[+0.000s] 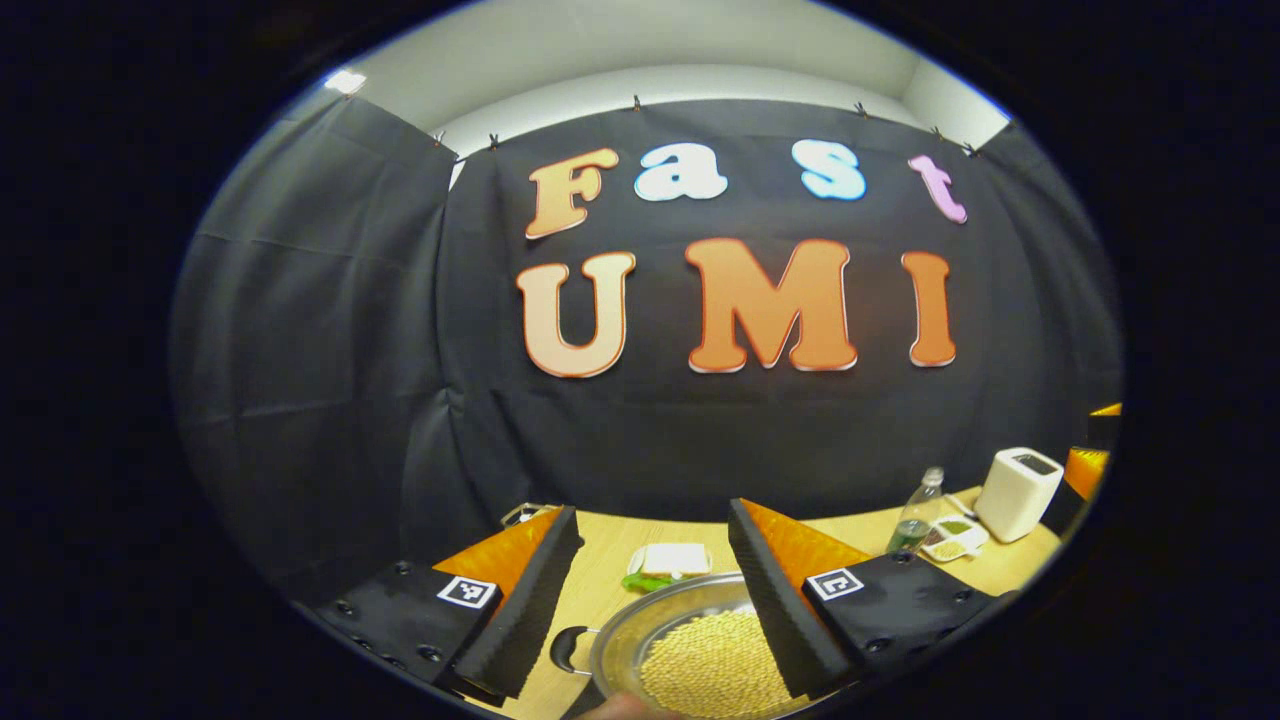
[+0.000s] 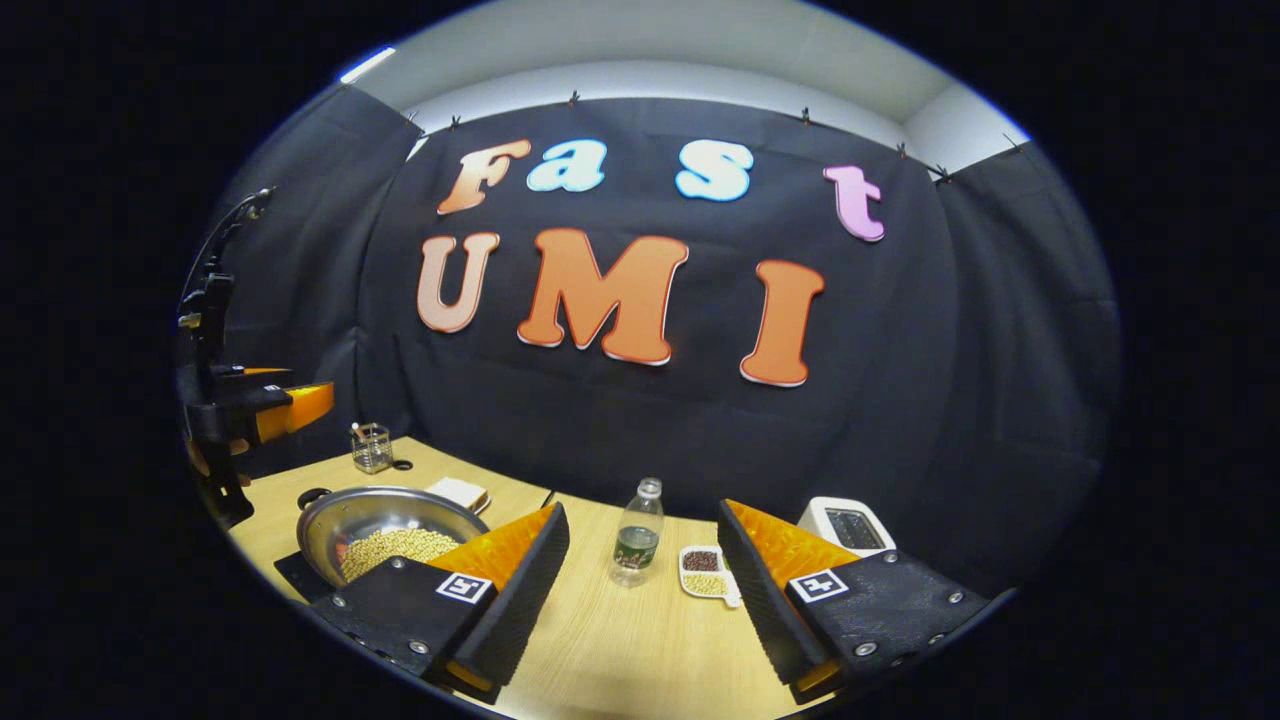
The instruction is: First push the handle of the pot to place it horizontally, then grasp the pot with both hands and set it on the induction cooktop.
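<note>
Both the left hand-held gripper [image 1: 640,600] and the right hand-held gripper [image 2: 640,590] gape wide, holding nothing. The pot [image 2: 390,530] of beans sits on the desk [image 2: 620,640] at nine o'clock in the right gripper view. Its handle [image 1: 568,650] likely wants a gentle sideways push from a fingertip, not a grip.

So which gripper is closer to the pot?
Left. The left gripper hangs right over the pot, open and empty. The right gripper is off to the pot's side, nearer the bottle.
</note>
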`<state>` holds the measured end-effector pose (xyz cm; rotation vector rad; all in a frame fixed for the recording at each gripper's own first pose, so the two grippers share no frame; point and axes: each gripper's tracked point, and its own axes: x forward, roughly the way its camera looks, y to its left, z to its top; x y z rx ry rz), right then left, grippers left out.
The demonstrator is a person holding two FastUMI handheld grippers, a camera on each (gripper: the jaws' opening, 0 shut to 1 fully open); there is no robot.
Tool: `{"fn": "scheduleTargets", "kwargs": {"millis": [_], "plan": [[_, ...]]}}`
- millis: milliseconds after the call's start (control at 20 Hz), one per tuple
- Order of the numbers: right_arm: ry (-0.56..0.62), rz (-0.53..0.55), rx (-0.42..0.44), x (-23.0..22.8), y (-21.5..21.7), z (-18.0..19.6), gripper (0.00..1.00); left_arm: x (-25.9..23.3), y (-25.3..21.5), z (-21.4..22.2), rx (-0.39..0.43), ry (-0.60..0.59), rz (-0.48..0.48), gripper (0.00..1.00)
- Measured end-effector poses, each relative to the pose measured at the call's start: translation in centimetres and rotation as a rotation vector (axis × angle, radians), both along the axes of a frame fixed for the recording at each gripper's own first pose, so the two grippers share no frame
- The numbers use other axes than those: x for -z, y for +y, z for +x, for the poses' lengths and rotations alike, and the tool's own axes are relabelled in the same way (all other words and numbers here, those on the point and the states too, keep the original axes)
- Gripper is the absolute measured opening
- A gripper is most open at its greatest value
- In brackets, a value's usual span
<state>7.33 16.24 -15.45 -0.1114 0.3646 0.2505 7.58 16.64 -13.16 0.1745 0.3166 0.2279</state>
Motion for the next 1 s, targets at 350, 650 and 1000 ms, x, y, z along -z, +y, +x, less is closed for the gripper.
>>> {"fn": "scheduleTargets", "kwargs": {"millis": [350, 650, 1000], "plan": [[-0.135, 0.037, 0.026, -7.0, -6.2, -1.7, 0.93, -9.6, -6.4, -1.7, 0.083, -0.193, -0.069, 1.00], [-0.212, 0.123, 0.001, -12.5, -7.4, -3.5, 0.92, -17.1, -11.0, -3.8, 0.159, -0.342, -0.086, 1.00], [-0.314, 0.116, 0.010, -16.3, -9.2, -3.4, 0.94, -20.6, -12.7, -5.0, 0.193, -0.389, -0.079, 1.00]]}}
